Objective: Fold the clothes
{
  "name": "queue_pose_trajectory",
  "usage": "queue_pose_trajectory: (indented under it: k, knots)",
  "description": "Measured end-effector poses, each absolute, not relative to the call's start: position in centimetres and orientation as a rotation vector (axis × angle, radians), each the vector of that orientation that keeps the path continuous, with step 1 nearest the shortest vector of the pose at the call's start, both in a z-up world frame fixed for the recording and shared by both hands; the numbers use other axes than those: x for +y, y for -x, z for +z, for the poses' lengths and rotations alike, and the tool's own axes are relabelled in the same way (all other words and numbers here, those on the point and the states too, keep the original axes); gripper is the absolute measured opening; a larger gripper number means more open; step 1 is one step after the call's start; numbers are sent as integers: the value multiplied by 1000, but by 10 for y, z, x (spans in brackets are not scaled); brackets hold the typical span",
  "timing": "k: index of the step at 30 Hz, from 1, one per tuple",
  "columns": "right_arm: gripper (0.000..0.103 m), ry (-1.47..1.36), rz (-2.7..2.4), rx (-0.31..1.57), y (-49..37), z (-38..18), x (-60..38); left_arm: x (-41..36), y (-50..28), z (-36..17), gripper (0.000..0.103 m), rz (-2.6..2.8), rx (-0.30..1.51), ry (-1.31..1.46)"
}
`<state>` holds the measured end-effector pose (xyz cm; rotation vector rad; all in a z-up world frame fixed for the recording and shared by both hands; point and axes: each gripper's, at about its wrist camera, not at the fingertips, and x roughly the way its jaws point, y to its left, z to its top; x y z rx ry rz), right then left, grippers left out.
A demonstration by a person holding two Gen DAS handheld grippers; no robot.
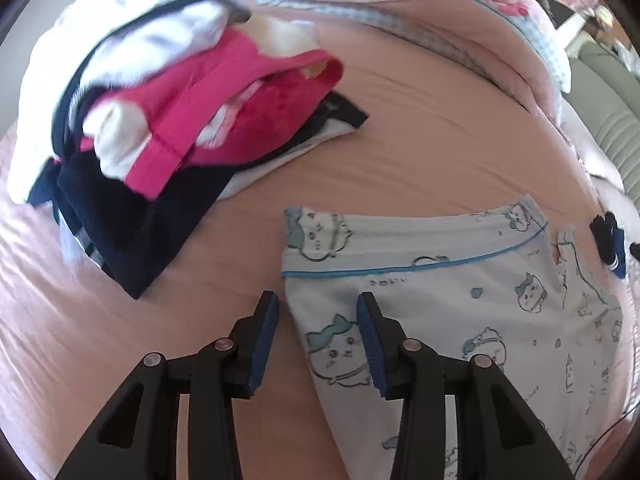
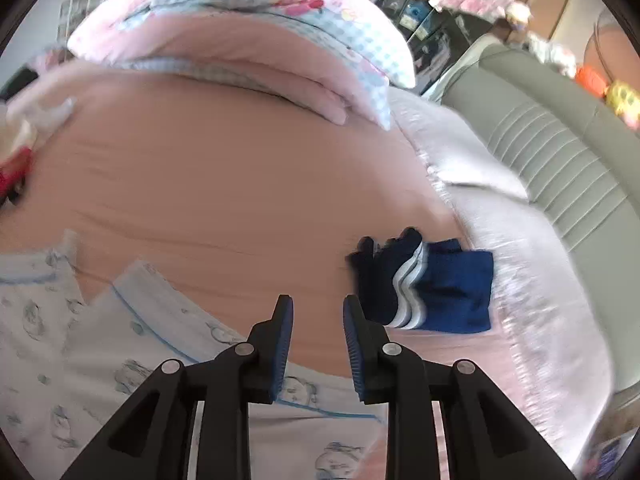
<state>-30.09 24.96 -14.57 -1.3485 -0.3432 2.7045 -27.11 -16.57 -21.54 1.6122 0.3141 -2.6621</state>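
Note:
A white garment with blue cartoon prints and blue piping (image 1: 448, 292) lies flat on the pink bed sheet, also in the right wrist view (image 2: 120, 360) at lower left. My left gripper (image 1: 318, 304) is open and empty, just above the garment's left edge, one finger on each side of that edge. My right gripper (image 2: 318, 308) is open and empty, above the garment's upper right part and the bare sheet. A pile of unfolded clothes (image 1: 160, 108), pink, navy and white, lies at the upper left.
A folded navy and blue item with white stripes (image 2: 432, 284) lies on the sheet right of my right gripper, also at the right edge of the left wrist view (image 1: 610, 240). A folded pink quilt (image 2: 248, 52) lies across the far side. A grey-green sofa (image 2: 560, 152) stands beyond the bed's right edge.

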Motion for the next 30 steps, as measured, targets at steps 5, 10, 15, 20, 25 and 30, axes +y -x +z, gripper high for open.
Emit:
queue_pose_trajectory:
  k: [5,10,15,20,25,30]
  knots:
    - [25,1629,2989,-303,310,-159,180,-161,278,-208,38,-2641,194,-1583]
    - [34,1780,2991,-318,348,-203,118,-177,271,-212,38,-2611,224,-1581]
    - [23,1833,2957,-365,380,-226,114,-189,272,-210,38,-2629,278,-1564]
    - [18,1734,2941,-337,384,-228,146,-182,264,-202,38,-2695,338,-1519]
    - [21,1722,2938,-236,391,-221,170,-169,265,-199,38,-2788,311,-1499]
    - [21,1814,3107,-243,372,-196,140,-127,306,-223,42,-2731,-66,-1534]
